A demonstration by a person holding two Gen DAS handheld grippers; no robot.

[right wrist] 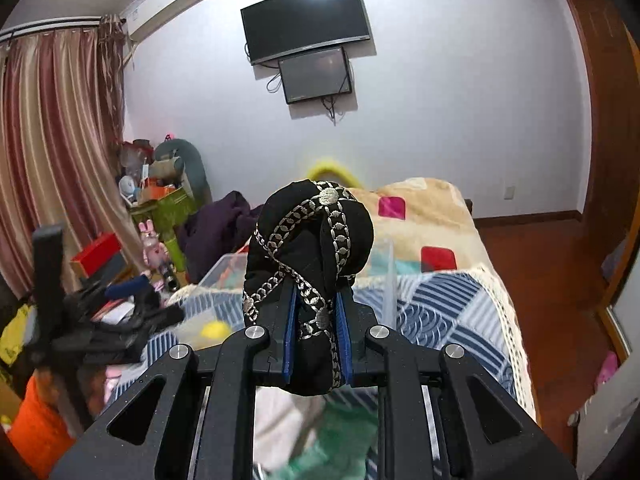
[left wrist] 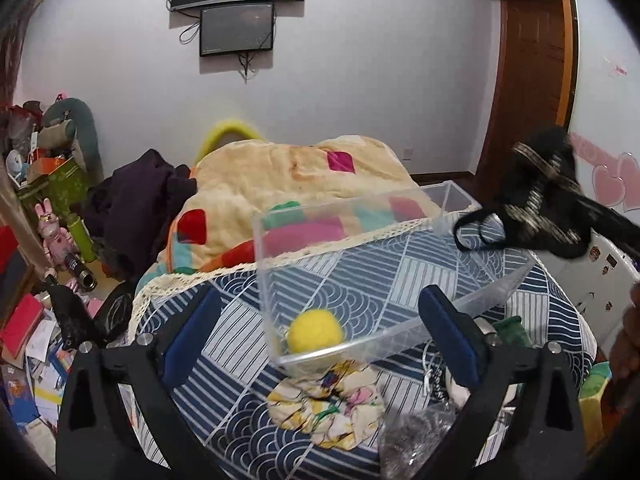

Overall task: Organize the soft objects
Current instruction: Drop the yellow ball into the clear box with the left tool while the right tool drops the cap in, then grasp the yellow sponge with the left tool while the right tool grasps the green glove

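Left wrist: floral scrunchie (left wrist: 326, 404) just before clear bin (left wrist: 400, 280).

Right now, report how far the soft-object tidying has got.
Done: one yellow ball lies inside the clear bin. In hand: the right gripper is shut on a black headband with silver trim, held up in the air. Left: the floral scrunchie on the bed in front of the bin, between the open left gripper's fingers.

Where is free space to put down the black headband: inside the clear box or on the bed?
The clear box is mostly bare beyond the yellow ball. The patterned cover left of the box is bare too. Crowded: before the box, around the floral scrunchie.
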